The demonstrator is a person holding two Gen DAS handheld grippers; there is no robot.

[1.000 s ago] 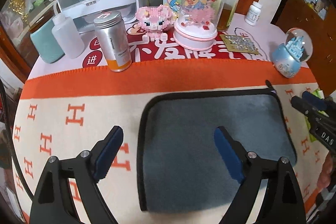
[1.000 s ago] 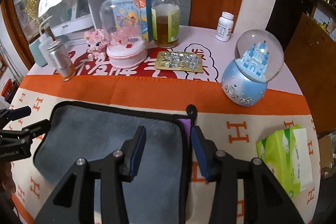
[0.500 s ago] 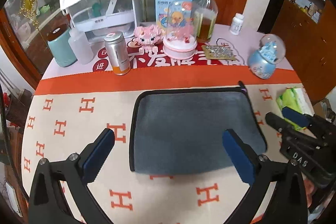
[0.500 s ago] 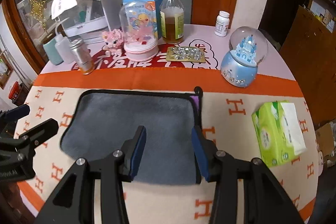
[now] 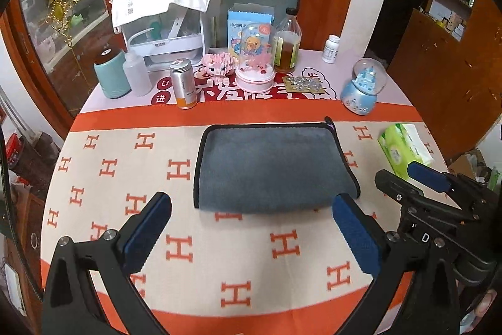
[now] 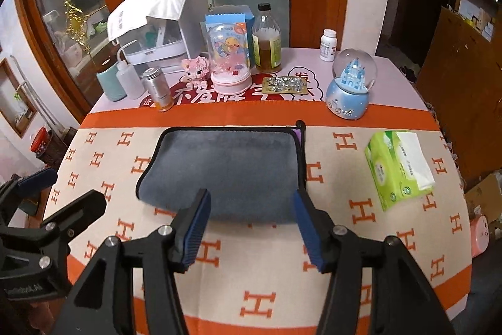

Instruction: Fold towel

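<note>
A grey towel (image 5: 269, 165) with a black hem lies folded flat in the middle of the table; it also shows in the right wrist view (image 6: 226, 168). My left gripper (image 5: 251, 228) is open and empty, held above the cloth just in front of the towel's near edge. My right gripper (image 6: 251, 225) is open and empty, also just in front of the near edge. The right gripper shows at the right of the left wrist view (image 5: 417, 181); the left gripper shows at the left of the right wrist view (image 6: 47, 197). Neither touches the towel.
An orange and cream tablecloth (image 5: 119, 171) covers the round table. At the back stand a metal can (image 5: 183, 83), a pink dome (image 5: 255, 58), a bottle (image 5: 287, 43), a snow globe (image 6: 349, 87) and a white box (image 5: 169, 30). A green tissue pack (image 6: 398, 168) lies right of the towel.
Both grippers have pulled back and up from the towel, which now lies farther away. The right gripper's jaws have opened wider. The towel has not moved.
</note>
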